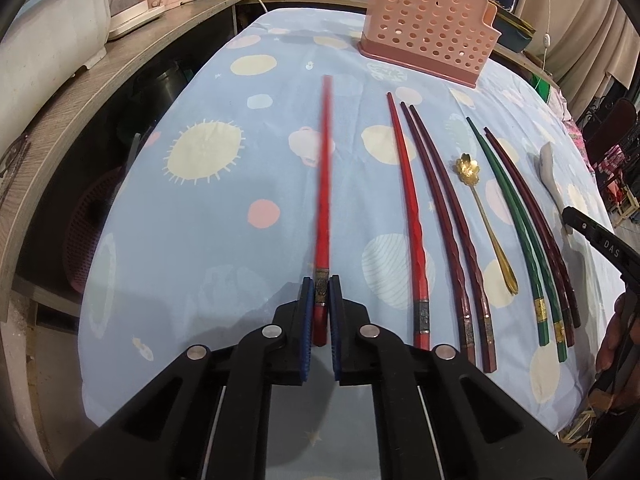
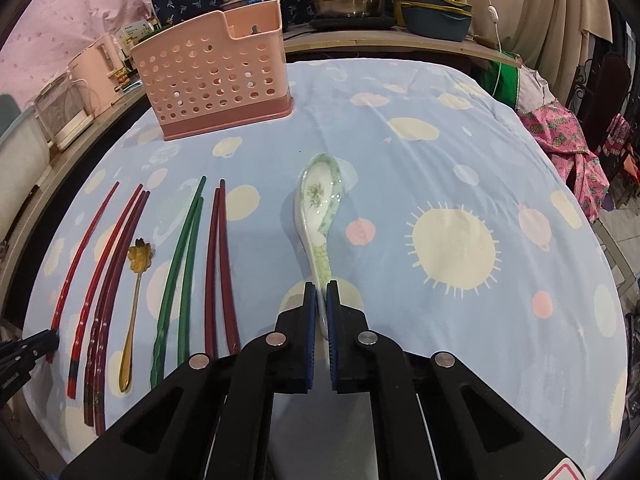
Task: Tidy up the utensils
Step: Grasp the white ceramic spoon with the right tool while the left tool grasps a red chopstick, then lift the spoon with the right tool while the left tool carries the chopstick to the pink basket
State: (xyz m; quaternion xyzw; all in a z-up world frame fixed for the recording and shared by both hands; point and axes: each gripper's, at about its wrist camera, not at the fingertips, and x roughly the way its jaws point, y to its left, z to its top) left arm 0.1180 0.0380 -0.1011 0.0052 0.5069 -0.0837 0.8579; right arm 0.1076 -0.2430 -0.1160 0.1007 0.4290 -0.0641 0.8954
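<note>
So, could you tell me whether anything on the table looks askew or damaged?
Nothing stands out. The chopsticks, gold spoon and pink holder look intact; one red chopstick is in the left gripper, the ceramic spoon in the right gripper.

Red chopstick (image 1: 325,168) motion-blurred, ceramic spoon (image 2: 320,216) handle end hidden between fingers (image 2: 310,320)

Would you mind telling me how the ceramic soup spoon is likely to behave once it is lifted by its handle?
The ceramic spoon looks glazed and glossy, so it may slip between the pads of the right gripper. It is pinched near the handle end, so the bowl will probably droop. Being ceramic, it is rigid and would likely chip if dropped.
</note>
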